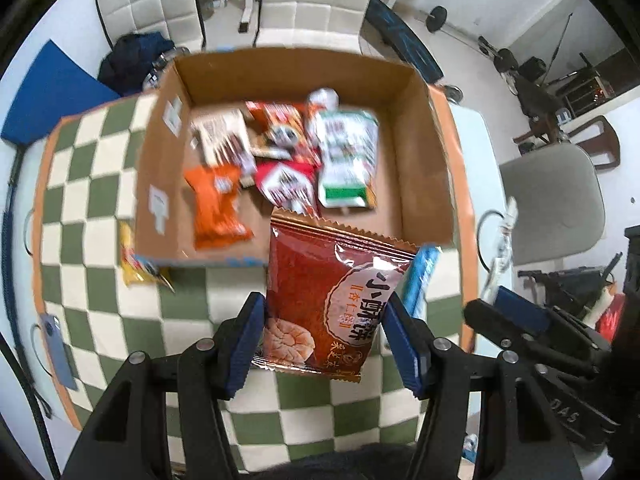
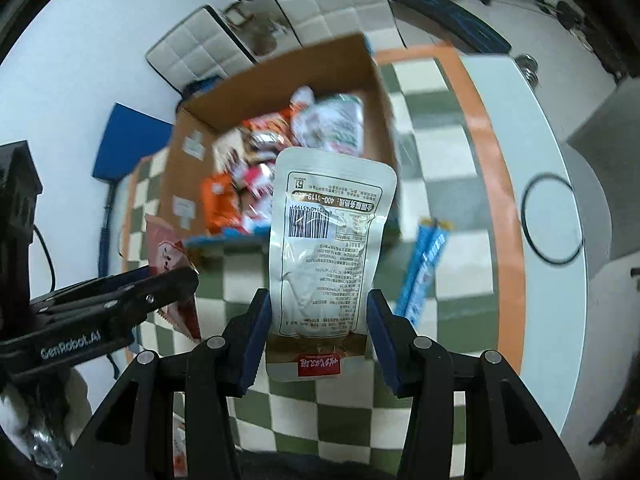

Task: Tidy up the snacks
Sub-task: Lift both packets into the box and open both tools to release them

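Looking along the left gripper (image 1: 324,344), its blue fingers (image 1: 245,346) were clenched on a red cookie packet (image 1: 328,300) that stood up between them — carried, not yet dropped, with its top edge overlapping the near wall of the cardboard box (image 1: 416,152) ahead of the fingertips. That box already held several snacks, among them an orange packet (image 1: 216,208) and a white-green pouch (image 1: 348,156), so most of the sorting looked done. Left of the fingers, a yellow packet (image 1: 134,260) lay against the box's outside; right of them, a blue bar (image 1: 422,276) lay on the checked cloth (image 1: 100,184). From the right wrist, the right gripper (image 2: 320,336) gripped a white pouch (image 2: 328,240), barcode side showing, short of the box (image 2: 376,92). The blue bar (image 2: 426,264) lay just right of those fingers — seemingly still to be collected.
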A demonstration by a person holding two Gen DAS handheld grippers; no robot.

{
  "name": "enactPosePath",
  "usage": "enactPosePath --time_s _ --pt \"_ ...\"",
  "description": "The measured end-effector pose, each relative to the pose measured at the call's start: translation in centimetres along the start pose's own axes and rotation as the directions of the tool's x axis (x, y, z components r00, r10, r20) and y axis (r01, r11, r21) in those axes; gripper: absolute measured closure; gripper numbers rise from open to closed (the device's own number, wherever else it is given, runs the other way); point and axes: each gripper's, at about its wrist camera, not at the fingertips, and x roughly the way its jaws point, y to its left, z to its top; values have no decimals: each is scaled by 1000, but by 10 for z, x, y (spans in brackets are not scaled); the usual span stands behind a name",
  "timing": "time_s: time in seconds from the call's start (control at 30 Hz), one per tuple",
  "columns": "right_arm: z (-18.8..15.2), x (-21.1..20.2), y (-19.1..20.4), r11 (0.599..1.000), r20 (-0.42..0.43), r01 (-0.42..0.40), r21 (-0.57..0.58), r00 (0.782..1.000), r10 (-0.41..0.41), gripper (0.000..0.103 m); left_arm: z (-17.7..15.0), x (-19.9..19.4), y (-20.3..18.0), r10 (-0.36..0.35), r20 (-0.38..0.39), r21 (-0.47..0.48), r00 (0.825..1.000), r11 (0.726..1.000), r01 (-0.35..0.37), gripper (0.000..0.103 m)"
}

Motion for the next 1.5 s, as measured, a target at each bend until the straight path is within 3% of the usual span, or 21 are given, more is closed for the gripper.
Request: enactPosePath --time_s 0.13,0.23,0.43,0.7,1.0,1.17,1.2,1.23,1.27,1.5 --pt "34 4 12 1000 15 6 -10 1000 -6 52 33 8 22 63 -15 7 998 998 -63 46" --pt "61 18 17 999 6 30 -18 1000 -30 52 57 20 45 95 -68 -11 993 995 -96 46" --pt "100 62 18 998 -55 65 -10 996 -65 52 89 50 69 65 -170 -50 983 996 -75 46" --pt "118 112 10 992 -140 127 -11 982 -127 52 101 95 55 56 -257 -28 965 997 -66 46" --pt "121 134 -3 987 -183 161 -12 970 -160 52 95 132 51 47 -342 -27 938 998 -60 45" --pt "120 145 -7 985 -241 175 -5 955 -171 43 91 137 54 28 -336 -44 941 998 -46 45" --pt "119 145 -6 983 -241 182 -10 954 -179 38 90 137 54 19 -332 -49 943 998 -37 41" --pt "119 146 -5 982 -240 186 -13 953 -184 25 90 136 54 12 -327 -55 945 998 -32 38" --pt "119 146 -5 984 -242 179 -14 954 -177 20 90 135 55 10 -323 -61 946 998 -32 33" --pt "118 142 3 981 -240 193 -29 951 -194 18 94 119 55 5 -284 -74 959 997 -27 30"
